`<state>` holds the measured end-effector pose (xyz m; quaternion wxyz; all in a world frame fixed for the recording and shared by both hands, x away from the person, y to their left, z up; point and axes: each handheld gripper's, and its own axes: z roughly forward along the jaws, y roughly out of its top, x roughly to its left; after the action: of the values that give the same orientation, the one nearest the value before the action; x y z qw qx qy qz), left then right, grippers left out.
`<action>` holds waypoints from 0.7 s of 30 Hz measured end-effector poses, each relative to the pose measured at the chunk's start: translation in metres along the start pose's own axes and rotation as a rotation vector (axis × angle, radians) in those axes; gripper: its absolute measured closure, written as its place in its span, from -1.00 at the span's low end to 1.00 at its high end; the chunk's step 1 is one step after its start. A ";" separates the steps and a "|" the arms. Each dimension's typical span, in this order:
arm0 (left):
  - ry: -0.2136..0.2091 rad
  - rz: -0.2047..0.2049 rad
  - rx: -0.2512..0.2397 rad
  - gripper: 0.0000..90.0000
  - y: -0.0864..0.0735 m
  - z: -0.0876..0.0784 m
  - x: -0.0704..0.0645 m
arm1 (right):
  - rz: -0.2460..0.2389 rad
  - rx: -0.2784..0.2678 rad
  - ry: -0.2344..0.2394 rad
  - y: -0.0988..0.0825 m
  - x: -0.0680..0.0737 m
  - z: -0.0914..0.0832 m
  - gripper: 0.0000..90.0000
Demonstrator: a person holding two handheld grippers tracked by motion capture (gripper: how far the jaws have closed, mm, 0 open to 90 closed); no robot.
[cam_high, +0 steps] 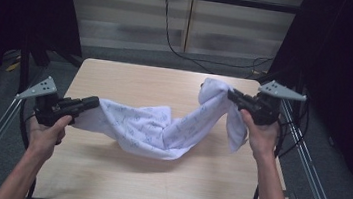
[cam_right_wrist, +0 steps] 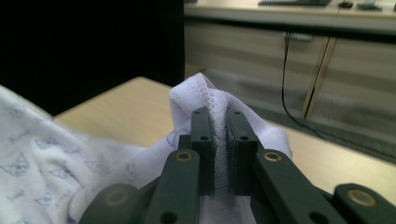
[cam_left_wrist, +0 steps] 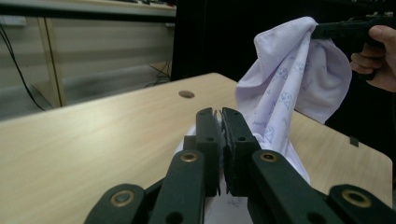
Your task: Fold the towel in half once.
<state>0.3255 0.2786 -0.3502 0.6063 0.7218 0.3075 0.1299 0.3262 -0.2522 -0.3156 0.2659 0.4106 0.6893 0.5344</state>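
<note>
Left tool [cam_high: 94,103] and right tool [cam_high: 229,93] each clamp one end of the printed white cloth [cam_high: 156,127]; it sags between them, belly resting on the surface [cam_high: 119,183], long axis left-to-right.

white printed cloth [cam_high: 161,128] | ends lifted | middle sagging onto wooden table [cam_high: 119,183]
</note>
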 end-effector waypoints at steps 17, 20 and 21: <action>-0.145 0.028 0.118 0.90 -0.030 0.034 -0.034 | 0.038 0.092 -0.027 0.012 -0.020 0.063 0.72; -0.161 -0.017 0.173 0.83 -0.056 0.044 -0.032 | 0.089 0.172 -0.013 -0.024 -0.031 0.080 0.59; -0.169 -0.020 0.187 0.74 -0.062 0.046 -0.031 | 0.094 0.192 -0.019 -0.033 -0.033 0.084 0.49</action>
<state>0.3091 0.2280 -0.4144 0.5613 0.7805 0.2732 0.0332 0.4014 -0.2399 -0.3738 0.2066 0.4711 0.7149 0.4736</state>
